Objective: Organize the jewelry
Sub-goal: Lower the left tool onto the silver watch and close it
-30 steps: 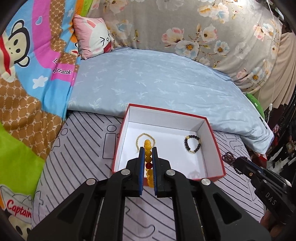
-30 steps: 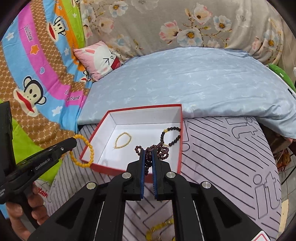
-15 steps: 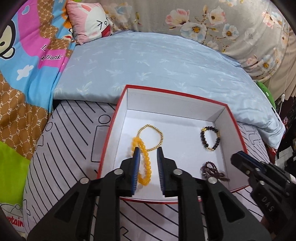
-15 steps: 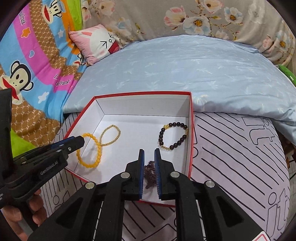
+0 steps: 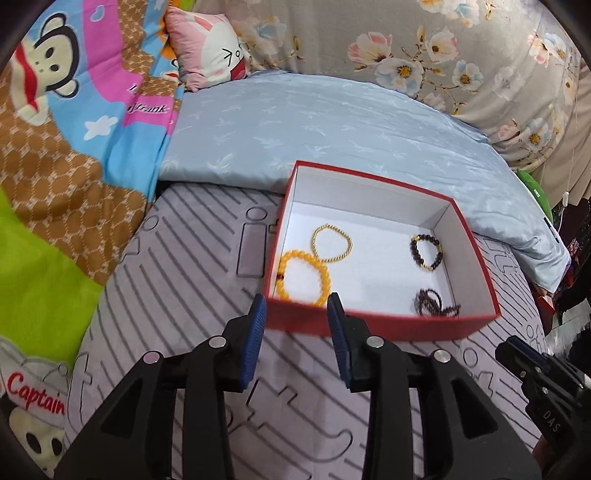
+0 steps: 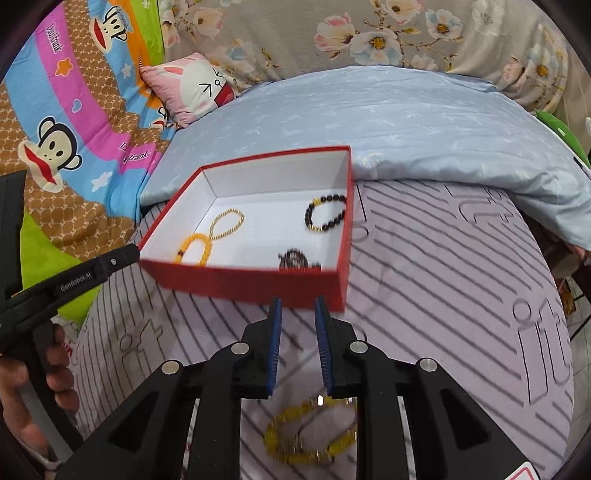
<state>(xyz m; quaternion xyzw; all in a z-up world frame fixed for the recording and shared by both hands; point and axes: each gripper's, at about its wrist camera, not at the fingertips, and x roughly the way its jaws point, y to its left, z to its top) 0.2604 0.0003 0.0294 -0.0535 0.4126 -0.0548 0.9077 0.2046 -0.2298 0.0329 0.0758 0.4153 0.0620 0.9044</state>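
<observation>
A red box with a white inside point(image 5: 376, 325) point(image 6: 258, 282) rests on the striped grey mat. Inside lie an orange bead bracelet point(image 5: 304, 277) point(image 6: 194, 248), a thin gold bead bracelet point(image 5: 332, 243) point(image 6: 228, 221), a dark bracelet with gold beads point(image 5: 425, 252) point(image 6: 325, 213) and a dark bead string point(image 5: 434, 302) point(image 6: 295, 260). My left gripper point(image 5: 297, 302) hangs just before the box's near wall, its jaws opening, nothing between them. My right gripper point(image 6: 297, 306) is also before the near wall, jaws opening and empty. A yellow bead bracelet point(image 6: 310, 435) lies on the mat under the right gripper.
A light blue quilt point(image 5: 332, 133) lies behind the box, a pink cartoon pillow point(image 5: 207, 51) and a monkey-print blanket point(image 5: 55, 110) to the left. Floral fabric point(image 6: 369, 33) backs the bed. A hand point(image 6: 22, 398) holds the left gripper's handle at the lower left.
Both grippers let go of their pieces: the orange bracelet and the dark bead string now lie in the box. Both pulled back over the near wall, with jaws wider apart.
</observation>
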